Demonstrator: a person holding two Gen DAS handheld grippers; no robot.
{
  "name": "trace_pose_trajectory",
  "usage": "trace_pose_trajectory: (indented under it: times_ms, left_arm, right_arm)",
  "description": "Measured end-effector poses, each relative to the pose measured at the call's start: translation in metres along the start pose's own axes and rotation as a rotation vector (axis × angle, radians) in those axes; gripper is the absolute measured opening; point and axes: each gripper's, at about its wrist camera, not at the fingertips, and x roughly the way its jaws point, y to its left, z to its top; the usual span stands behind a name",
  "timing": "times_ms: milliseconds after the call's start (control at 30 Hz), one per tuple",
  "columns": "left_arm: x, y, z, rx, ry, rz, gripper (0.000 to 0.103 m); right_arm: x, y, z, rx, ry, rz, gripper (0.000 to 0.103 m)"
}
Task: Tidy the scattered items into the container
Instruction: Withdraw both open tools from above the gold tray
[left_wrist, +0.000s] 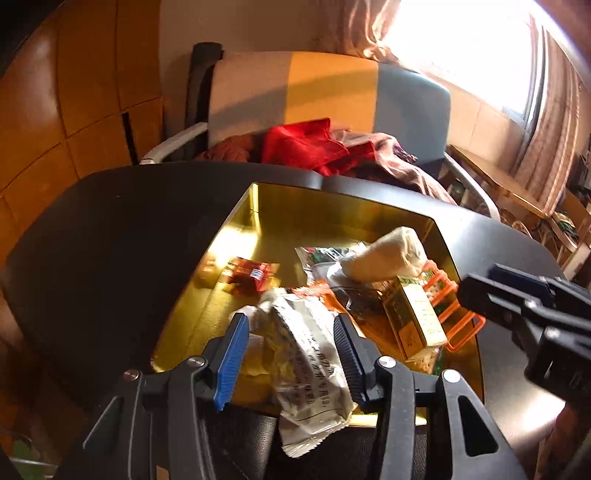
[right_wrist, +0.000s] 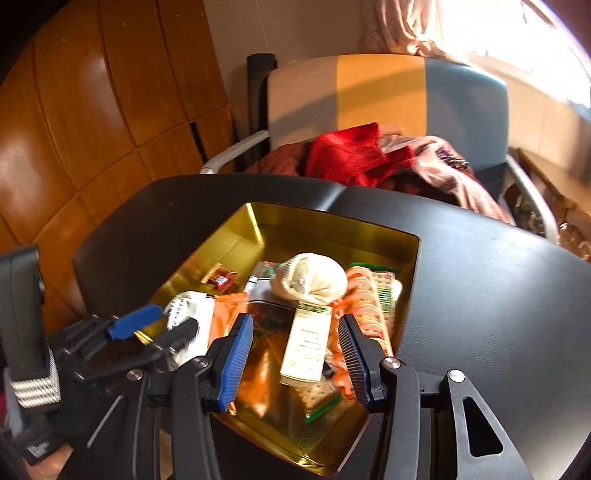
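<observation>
A gold tin (left_wrist: 258, 214) (right_wrist: 255, 229) sits on a black table and holds several items: a white printed packet (left_wrist: 314, 365) (right_wrist: 188, 306), a small yellow box (left_wrist: 413, 314) (right_wrist: 308, 343), a beige bundle (left_wrist: 391, 254) (right_wrist: 310, 280), an orange plastic holder (left_wrist: 454, 310) (right_wrist: 365, 295) and a red packet (left_wrist: 251, 275) (right_wrist: 221, 277). My left gripper (left_wrist: 291, 358) (right_wrist: 155, 325) is open over the tin's near edge, its fingers either side of the white packet. My right gripper (right_wrist: 295, 354) (left_wrist: 491, 288) is open above the yellow box.
The black table (left_wrist: 110, 229) (right_wrist: 498, 295) extends around the tin. Behind it stands a chair (left_wrist: 295, 92) (right_wrist: 369, 92) heaped with red and brown cloth. Wooden panels (left_wrist: 55, 92) are on the left, a bright curtained window (left_wrist: 498, 55) on the right.
</observation>
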Motion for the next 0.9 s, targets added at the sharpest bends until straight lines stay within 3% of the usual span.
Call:
trace_pose_trajectory:
  times_ms: [100, 200, 267, 633, 900]
  left_arm:
    - [-0.015, -0.001, 0.0, 0.009, -0.024, 0.065, 0.055]
    - [-0.034, -0.008, -0.003, 0.029, -0.06, 0.169, 0.059]
    - [-0.047, -0.011, -0.006, 0.03, -0.091, 0.2, 0.059]
    - [-0.077, -0.01, -0.018, -0.009, -0.137, 0.257, 0.056]
    - [-0.077, -0.003, -0.019, -0.05, -0.136, 0.238, 0.051]
  right_arm:
    - [-0.008, 0.008, -0.004, -0.014, -0.026, -0.061, 0.05]
    - [-0.016, 0.016, -0.009, -0.012, -0.051, -0.106, 0.064]
    - [-0.022, 0.02, -0.013, -0.012, -0.066, -0.13, 0.071]
    - [-0.035, 0.028, -0.028, -0.02, -0.078, -0.12, 0.08]
    - [-0.037, 0.029, -0.032, -0.02, -0.081, -0.127, 0.082]
